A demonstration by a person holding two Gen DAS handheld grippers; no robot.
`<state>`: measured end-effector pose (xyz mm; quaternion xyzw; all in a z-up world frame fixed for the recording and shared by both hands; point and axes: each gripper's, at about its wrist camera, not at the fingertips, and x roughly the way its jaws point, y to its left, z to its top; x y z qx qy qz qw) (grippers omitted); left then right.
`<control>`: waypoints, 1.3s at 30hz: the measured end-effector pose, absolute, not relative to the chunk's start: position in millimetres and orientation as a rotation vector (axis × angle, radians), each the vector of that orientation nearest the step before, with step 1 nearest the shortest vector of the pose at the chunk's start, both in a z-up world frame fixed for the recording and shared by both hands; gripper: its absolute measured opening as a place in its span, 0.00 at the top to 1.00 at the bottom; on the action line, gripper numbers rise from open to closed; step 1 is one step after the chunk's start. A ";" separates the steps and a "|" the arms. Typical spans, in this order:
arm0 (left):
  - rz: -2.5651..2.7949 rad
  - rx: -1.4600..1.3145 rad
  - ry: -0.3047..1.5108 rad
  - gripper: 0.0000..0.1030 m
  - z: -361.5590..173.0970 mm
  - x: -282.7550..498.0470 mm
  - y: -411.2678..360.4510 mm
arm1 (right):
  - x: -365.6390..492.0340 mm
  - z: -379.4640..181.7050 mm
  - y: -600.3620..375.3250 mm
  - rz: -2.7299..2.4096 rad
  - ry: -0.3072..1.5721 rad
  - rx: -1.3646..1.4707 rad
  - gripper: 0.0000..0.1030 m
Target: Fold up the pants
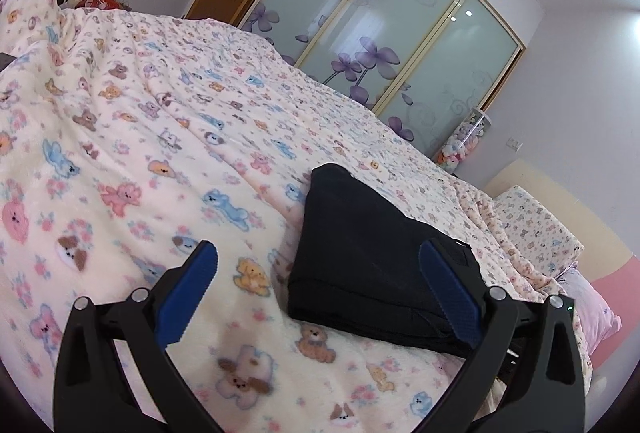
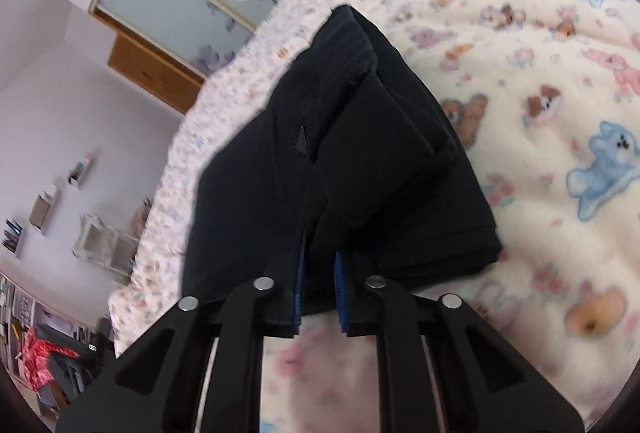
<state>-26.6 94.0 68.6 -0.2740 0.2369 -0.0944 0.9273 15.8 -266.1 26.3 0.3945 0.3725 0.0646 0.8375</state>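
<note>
The black pants (image 1: 360, 257) lie folded in a compact stack on the bear-print blanket. My left gripper (image 1: 316, 273) is open wide and empty, hovering just left of the stack, with its right finger over the stack's near edge. In the right wrist view the pants (image 2: 340, 153) fill the middle. My right gripper (image 2: 320, 265) is shut on the near edge of the pants, its blue pads pinching the fabric, which hides the fingertips.
The bed (image 1: 140, 113) is covered by a cream blanket with bear prints. A wardrobe with frosted sliding doors (image 1: 380, 13) stands behind it. A pillow (image 1: 536, 229) lies at the right. Shelves and clutter (image 2: 48, 293) stand beyond the bed edge.
</note>
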 end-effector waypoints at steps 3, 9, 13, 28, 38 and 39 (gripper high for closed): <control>-0.183 -0.579 0.496 0.02 66.4 -25.3 98.8 | 5.4 29.3 -274.3 0.184 0.822 0.823 0.67; -0.173 -0.598 0.514 0.02 61.3 -20.5 100.9 | -16.0 80.6 -278.0 0.212 0.629 0.613 0.65; -0.163 -0.542 0.524 0.02 60.1 -19.0 93.0 | 8.2 104.7 -259.8 0.249 0.571 0.472 0.65; 0.037 0.009 0.562 0.02 57.6 -14.6 33.1 | 32.4 64.0 -219.8 0.122 0.714 0.183 0.65; 0.062 0.104 0.603 0.02 43.7 -9.4 19.9 | 39.0 45.9 -193.3 0.132 0.762 0.049 0.63; 0.061 0.107 0.607 0.02 44.2 -8.8 19.9 | 36.2 50.9 -199.4 0.159 0.753 0.082 0.63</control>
